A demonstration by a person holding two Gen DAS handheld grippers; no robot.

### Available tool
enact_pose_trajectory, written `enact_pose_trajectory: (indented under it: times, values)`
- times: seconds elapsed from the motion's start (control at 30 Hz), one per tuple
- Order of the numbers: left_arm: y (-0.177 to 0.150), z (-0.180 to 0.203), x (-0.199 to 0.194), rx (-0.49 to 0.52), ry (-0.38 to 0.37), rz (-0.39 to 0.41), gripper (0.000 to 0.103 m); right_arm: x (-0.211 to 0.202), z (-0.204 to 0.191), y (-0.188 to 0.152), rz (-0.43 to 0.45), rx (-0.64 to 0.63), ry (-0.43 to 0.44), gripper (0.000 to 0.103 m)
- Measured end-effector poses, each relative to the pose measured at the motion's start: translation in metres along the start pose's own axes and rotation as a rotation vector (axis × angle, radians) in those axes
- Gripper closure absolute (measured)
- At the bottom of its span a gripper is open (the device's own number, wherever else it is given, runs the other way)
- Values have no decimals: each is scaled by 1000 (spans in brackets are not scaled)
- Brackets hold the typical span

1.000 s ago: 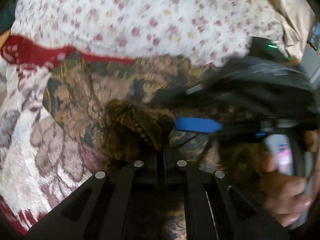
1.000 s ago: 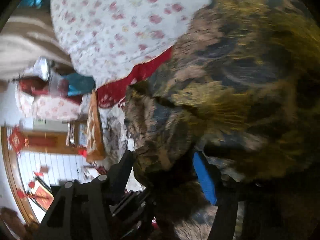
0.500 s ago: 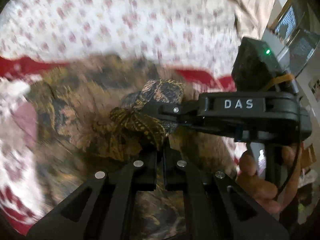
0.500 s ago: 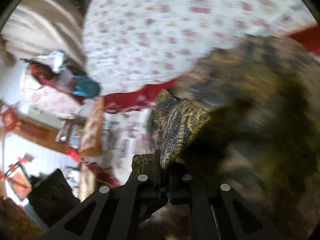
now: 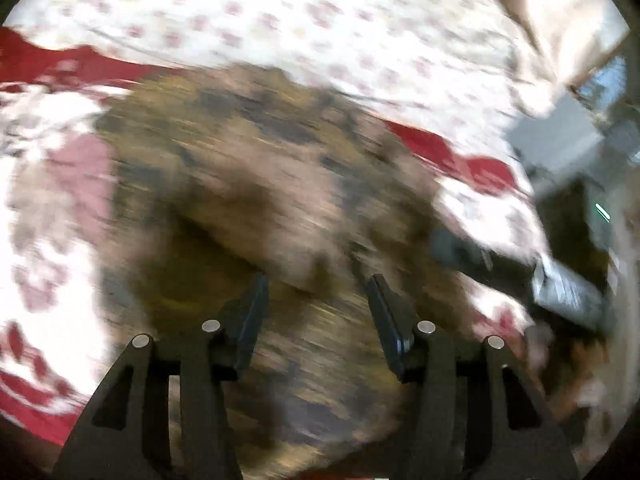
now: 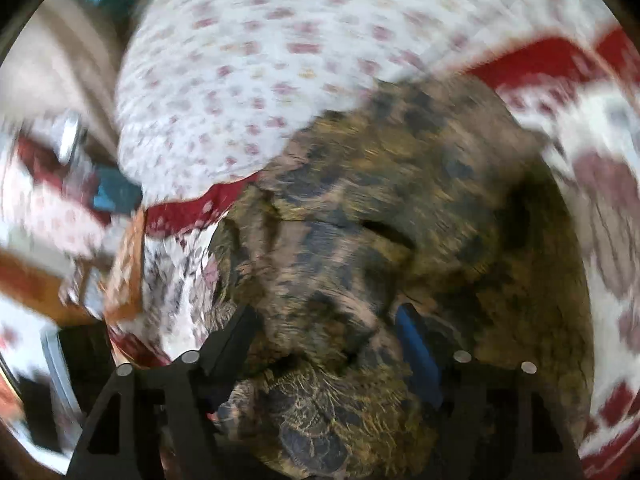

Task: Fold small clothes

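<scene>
A small brown, gold and black patterned garment lies on a bed; it fills the middle of the left wrist view, blurred by motion, and the right wrist view. My left gripper is open just above the garment, nothing between its fingers. My right gripper is open too, its black finger and blue-padded finger standing either side of a fold of the garment that lies between them. The right gripper's body shows dark at the right edge of the left wrist view.
The bed has a white and red patterned cover and a white quilt with small red flowers behind the garment. Room furniture and clutter sit beyond the bed edge at the left of the right wrist view.
Both grippers were shut on the garment half a second ago; both have opened and let it go. The garment has dropped flat on the bed. Both cameras are moving fast.
</scene>
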State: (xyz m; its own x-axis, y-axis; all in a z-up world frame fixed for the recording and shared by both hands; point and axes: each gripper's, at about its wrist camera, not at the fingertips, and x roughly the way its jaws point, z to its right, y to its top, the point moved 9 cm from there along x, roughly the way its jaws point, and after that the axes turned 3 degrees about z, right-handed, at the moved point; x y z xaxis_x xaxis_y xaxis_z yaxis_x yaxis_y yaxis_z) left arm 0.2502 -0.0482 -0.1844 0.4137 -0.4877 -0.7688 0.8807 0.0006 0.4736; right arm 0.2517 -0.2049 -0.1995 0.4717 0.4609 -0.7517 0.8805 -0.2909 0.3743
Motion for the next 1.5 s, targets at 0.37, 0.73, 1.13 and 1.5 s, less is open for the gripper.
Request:
enact_pose_trajectory:
  times: [0.37,0.73,1.13,1.5]
  values:
    - [20,-67,30,-184,128,8,52,-12,9,-27,30,-25,-150,99]
    - [13,-68,28,-231,119,1,52,-61,86,-80,113,235,-195,99]
    - [28,-67,18,-234,149,-19,52,-81,78,-59,130,228,-54,5]
    - [43,-91,42,-292,164,-2,58,-5,134,-27,41,387,-99,60]
